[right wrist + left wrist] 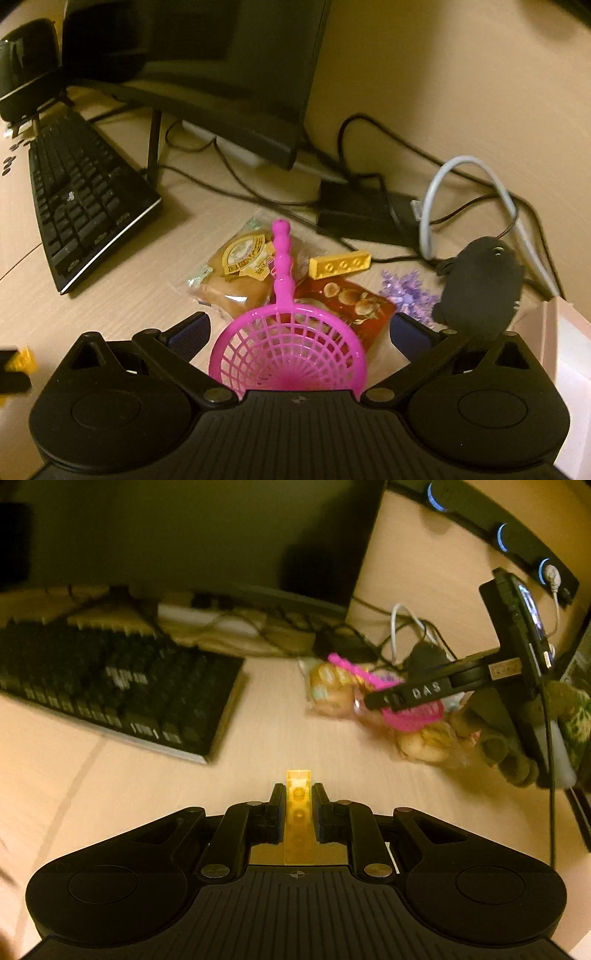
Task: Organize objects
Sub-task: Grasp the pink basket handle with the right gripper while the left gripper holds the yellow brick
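My left gripper (298, 794) is shut on a long yellow toy brick (297, 812) and holds it over the desk. My right gripper (299, 325) is open above a pile of objects, its jaws wide on either side of a pink toy sieve (288, 347). Under the sieve lie a wrapped bun (236, 273) and a red snack packet (354, 302). A second yellow brick (340, 266) lies beyond them. The left wrist view shows the right gripper (406, 696) over the pink sieve (410, 716).
A black keyboard (81, 195) lies left, a monitor (229, 74) behind. A black adapter (358, 218), cables (436, 206), purple crystals (410, 291) and a black toy (480, 288) sit at the right. A pink box edge (565, 350) is far right.
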Available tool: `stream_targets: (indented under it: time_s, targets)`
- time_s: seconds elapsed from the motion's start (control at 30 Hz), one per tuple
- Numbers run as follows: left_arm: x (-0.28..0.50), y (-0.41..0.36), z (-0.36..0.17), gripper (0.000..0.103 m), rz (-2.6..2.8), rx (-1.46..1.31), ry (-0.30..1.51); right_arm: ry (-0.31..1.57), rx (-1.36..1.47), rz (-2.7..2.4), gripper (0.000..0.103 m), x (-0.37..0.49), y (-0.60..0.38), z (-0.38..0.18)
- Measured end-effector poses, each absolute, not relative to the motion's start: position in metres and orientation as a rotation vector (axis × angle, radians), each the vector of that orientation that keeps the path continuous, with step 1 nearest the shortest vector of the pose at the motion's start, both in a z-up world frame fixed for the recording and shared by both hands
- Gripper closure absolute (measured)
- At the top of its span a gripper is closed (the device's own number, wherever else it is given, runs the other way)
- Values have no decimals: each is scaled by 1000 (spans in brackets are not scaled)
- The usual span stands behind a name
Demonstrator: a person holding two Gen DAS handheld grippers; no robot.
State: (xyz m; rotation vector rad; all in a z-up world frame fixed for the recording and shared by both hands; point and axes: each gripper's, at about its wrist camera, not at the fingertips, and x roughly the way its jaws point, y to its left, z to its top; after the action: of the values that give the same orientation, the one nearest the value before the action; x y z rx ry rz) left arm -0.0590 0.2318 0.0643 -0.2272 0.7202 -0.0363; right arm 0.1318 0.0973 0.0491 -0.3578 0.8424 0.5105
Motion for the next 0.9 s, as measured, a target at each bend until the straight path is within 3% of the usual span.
stream_targets:
  time_s: [0.2, 0.4, 0.47, 0.5, 0.9]
  targets:
    - [-64, 247, 58, 86, -82, -309, 666, 772, -473, 609, 0, 118, 100, 61]
    - [-64, 250, 50, 86, -105, -341, 696, 876, -478, 587, 0, 134, 113, 39]
    - [-66, 250, 50, 86, -99, -345, 698, 882, -476, 561, 9, 137, 115, 35]
    - [-65, 250, 50, 86, -95, -344, 700, 884, -471, 539, 21, 138, 115, 35]
    - [-54, 198, 60, 86, -156, -233, 759, 804, -272, 506, 21, 38, 63, 96]
